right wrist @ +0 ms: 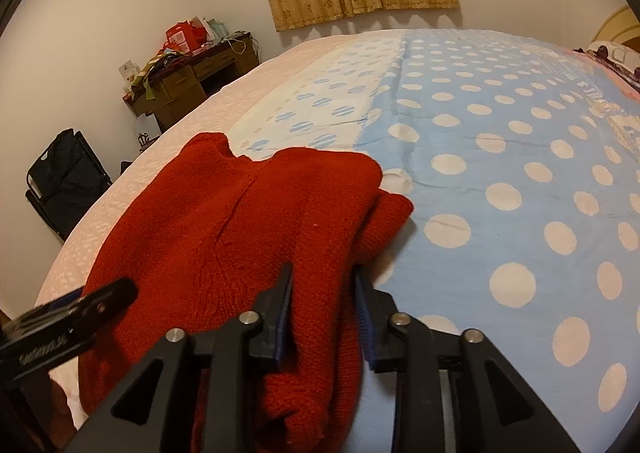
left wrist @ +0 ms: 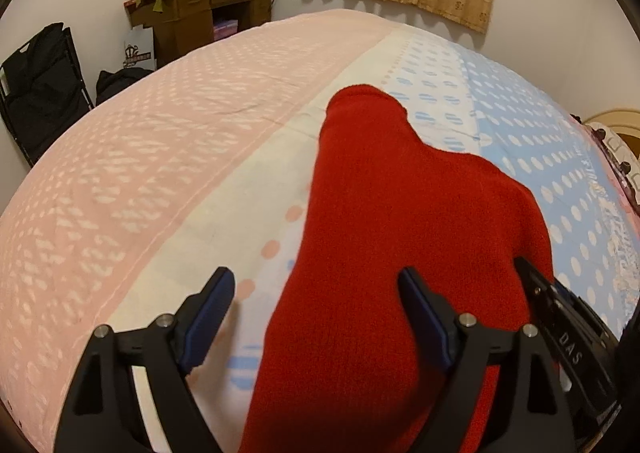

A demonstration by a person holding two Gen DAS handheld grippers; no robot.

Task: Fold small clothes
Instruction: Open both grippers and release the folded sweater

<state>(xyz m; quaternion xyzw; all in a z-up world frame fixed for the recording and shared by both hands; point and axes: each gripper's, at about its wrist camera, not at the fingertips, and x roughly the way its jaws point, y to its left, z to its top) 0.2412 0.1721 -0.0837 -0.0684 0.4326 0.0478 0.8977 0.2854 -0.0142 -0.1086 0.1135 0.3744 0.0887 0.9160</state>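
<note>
Evidently soft and limp, the small red knitted sweater should drape and slump rather than hold a crease, so I would take it by a hem or folded edge where the knit is doubled. It lies partly folded on the bed, over the pink, cream and blue polka-dot sheet, a ribbed cuff poking out at its right side. The left hand-held gripper stands wide with nothing pinched, fabric under its right finger, while the right hand-held gripper is narrow around a bunched fold of knit.
</note>
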